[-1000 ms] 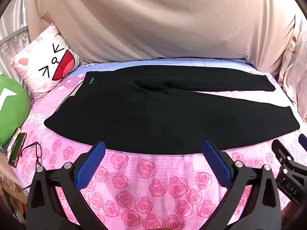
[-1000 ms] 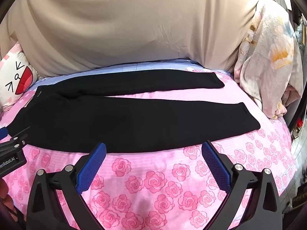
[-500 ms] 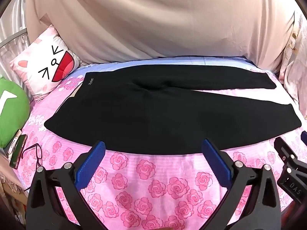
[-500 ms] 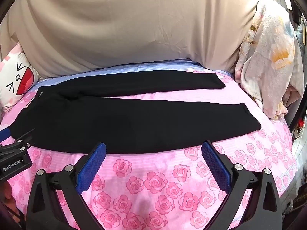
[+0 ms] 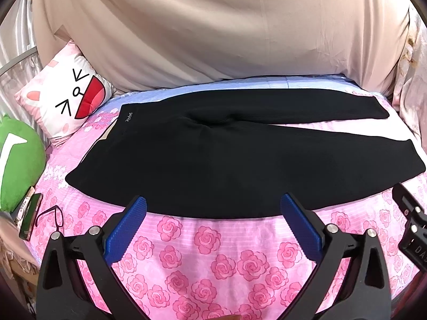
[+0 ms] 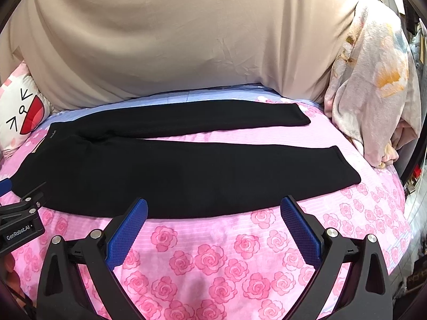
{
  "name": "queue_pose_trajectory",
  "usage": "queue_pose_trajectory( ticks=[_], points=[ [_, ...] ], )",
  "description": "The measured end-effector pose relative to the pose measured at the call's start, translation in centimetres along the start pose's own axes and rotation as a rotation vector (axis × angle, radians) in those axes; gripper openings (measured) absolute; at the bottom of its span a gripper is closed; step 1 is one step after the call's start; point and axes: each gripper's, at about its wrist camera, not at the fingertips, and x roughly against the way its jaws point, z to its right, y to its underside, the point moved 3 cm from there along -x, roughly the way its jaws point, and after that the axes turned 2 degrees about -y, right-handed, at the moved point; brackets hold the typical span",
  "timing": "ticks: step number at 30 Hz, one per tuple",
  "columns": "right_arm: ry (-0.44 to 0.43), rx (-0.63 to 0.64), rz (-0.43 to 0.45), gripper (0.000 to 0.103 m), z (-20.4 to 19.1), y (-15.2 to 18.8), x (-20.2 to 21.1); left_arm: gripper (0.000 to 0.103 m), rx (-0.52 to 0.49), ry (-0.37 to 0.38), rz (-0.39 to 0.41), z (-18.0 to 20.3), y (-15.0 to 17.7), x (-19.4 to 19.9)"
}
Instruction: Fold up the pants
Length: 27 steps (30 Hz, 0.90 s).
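Both wrist views look forward, low over the bed's [image 5: 202, 240] near edge, sharing the pants [image 5: 213, 165]; left view faces the waistband side.

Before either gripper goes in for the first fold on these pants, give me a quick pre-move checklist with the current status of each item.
1. Black pants spread flat on the floral bedsheet, both legs apart: ok.
2. Left gripper open, nothing between its fingers: ok.
3. Right gripper open, nothing held: ok.
4. Near edge of pants unobstructed ahead of both grippers: ok.
5. Phone and glasses lie off the pants, at the bed's left edge: ok.
6. Waistband underside lying smooth: cannot tell.
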Motion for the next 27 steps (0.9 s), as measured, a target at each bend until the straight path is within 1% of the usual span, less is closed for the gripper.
queue_pose_trajectory(
  ticks=[7,11,17,23,27],
  points=[
    [0.008,-0.002,0.008,0.098,0.9,-0.6,-0.3,0.098,-0.03,-0.013,-0.004,0.8,-0.4,-0.5],
    [0.008,-0.007,0.004,0.098,1.1,-0.8,-0.6,0.098,-0.021,0.001,-0.016,1.0,-0.6,-0.8],
    [0.012,-0.005,0.006,0.098,1.3,-0.8,-0.7,0.098,-0.014,0.018,-0.011,1.5,-1.0,-0.9],
    [0.016,-0.011,0.008,0.098,2.0,-1.0,-0.9,0.098,-0.027,0.007,-0.002,1.9,-1.4,-1.0],
    [0.022,-0.008,0.016,0.098,2.6,-1.1,-0.8,0.098,-0.023,0.011,-0.01,2.1,-1.6,-1.2]
  ],
)
